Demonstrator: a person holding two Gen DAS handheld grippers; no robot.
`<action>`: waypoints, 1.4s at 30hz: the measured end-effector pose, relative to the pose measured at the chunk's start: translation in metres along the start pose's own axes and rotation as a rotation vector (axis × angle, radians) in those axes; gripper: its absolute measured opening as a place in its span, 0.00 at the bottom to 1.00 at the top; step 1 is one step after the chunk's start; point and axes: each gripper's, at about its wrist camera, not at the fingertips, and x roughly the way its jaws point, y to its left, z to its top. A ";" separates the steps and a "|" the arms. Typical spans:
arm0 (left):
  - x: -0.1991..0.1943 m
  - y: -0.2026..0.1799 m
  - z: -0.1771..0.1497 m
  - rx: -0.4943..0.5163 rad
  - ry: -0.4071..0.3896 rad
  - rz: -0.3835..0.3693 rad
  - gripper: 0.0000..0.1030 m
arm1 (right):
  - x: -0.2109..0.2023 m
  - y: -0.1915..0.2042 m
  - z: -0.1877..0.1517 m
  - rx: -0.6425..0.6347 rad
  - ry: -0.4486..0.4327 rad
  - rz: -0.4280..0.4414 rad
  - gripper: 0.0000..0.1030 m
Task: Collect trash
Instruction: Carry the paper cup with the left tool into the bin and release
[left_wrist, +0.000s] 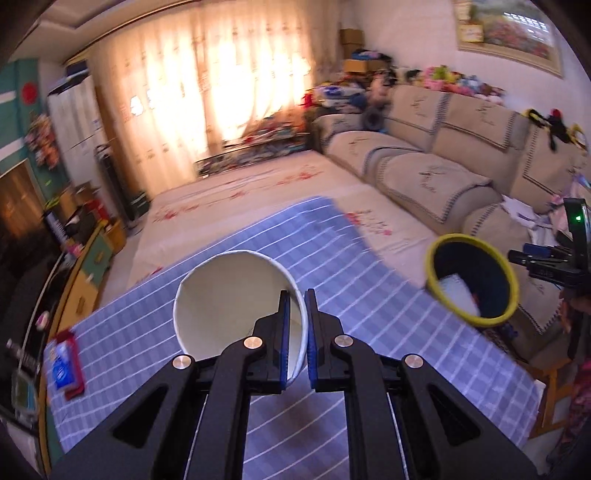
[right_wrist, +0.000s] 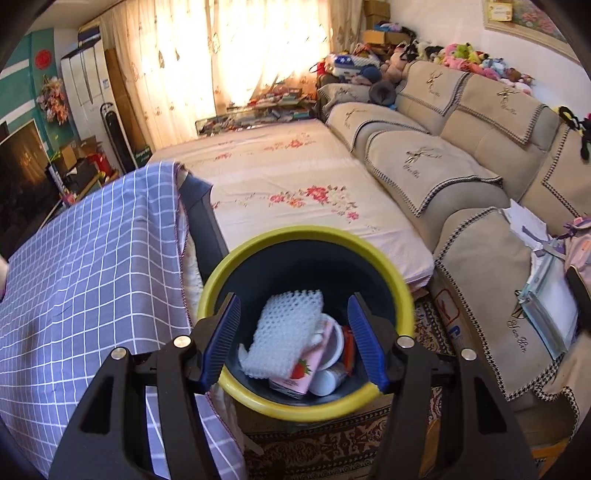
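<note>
A beige sectional sofa (right_wrist: 461, 155) is seen along the right side of the room, with a floral-sheeted bed (right_wrist: 288, 184) beside it. Nearer the cameras, a surface (left_wrist: 295, 258) covered in a blue-and-white checked cloth is found, its cloth hanging over the edge next to the bed. A dark trash bin (right_wrist: 306, 321) with a yellow rim is placed on the patterned rug between the surface and the sofa; in the right wrist view a white foam net sleeve (right_wrist: 284, 328), a pink strawberry carton (right_wrist: 299, 369) and a small white cup (right_wrist: 325, 380) are seen lying inside it.

A white paper cup (left_wrist: 229, 302) is held above the checked cloth, tilted with its open mouth towards the camera; its wall is pinched between the blue pads of the left hand-held gripper (left_wrist: 296, 339), one pad inside the cup and one outside. The right hand-held gripper (right_wrist: 295, 339) is seen over the bin with its pads held apart and nothing between them. A red and blue packet (left_wrist: 64, 365) is seen near the left edge of the cloth
</note>
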 end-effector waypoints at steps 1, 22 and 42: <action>0.005 -0.014 0.007 0.019 -0.002 -0.024 0.08 | -0.005 -0.005 -0.001 0.005 -0.008 0.000 0.56; 0.203 -0.293 0.071 0.210 0.246 -0.352 0.09 | -0.032 -0.095 -0.042 0.131 0.001 -0.016 0.56; 0.034 -0.134 0.036 -0.087 -0.107 -0.125 0.95 | -0.057 -0.030 -0.045 0.026 -0.041 0.126 0.65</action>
